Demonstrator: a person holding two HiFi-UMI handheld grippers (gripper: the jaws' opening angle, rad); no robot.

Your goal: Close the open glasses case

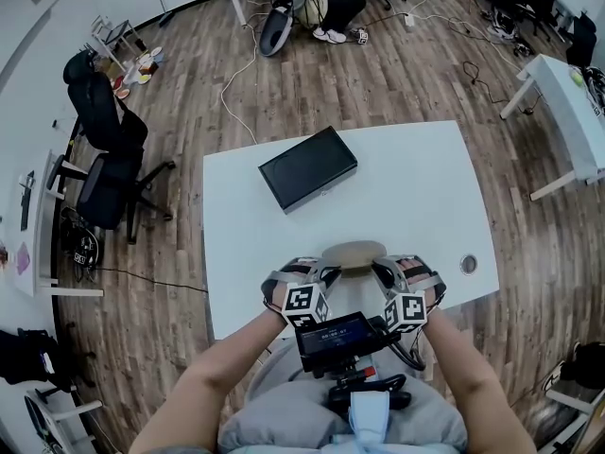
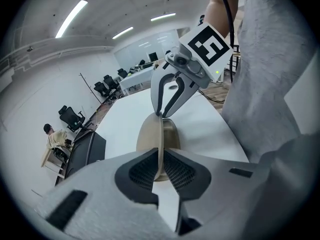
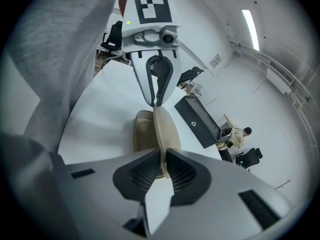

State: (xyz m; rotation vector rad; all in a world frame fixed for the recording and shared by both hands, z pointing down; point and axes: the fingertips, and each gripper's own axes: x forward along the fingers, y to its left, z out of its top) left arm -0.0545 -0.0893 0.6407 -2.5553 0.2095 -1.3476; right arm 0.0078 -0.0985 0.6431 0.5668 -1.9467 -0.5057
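**A:** Where is the glasses case (image 1: pixel 354 253)?

**B:** On the white worktop (image 1: pixel 425 187), near its front edge, between the two tools. It is tan and oval.

**A:** And the left hand-held gripper (image 1: pixel 331 272)?

**B:** Narrow, and pinched on one end of the case. In its own view the dark ribbed pads (image 2: pixel 142 170) press from both sides on the thin tan lid (image 2: pixel 160 144), seen edge-on. The hollow base (image 2: pixel 173 135) lies just beside the lid, on the person's side.

**A:** The right hand-held gripper (image 1: pixel 382 272)?

**B:** Much the same (a mirror of the first, really). Its jaws are nearly together, nipped on the other end of that lid. The two tools face each other along the case.

**A:** Is the case shut?

**B:** Not in the gripper views. The lid stands up off the base.

**A:** Anything else about?

**B:** A flat black box (image 1: pixel 308 168) sits farther back on the worktop, well apart from the case. There is a round grommet (image 1: pixel 468 264) near the right edge. A black office chair (image 1: pixel 109 149) stands on the wood floor (image 1: pixel 397 64) to the left.
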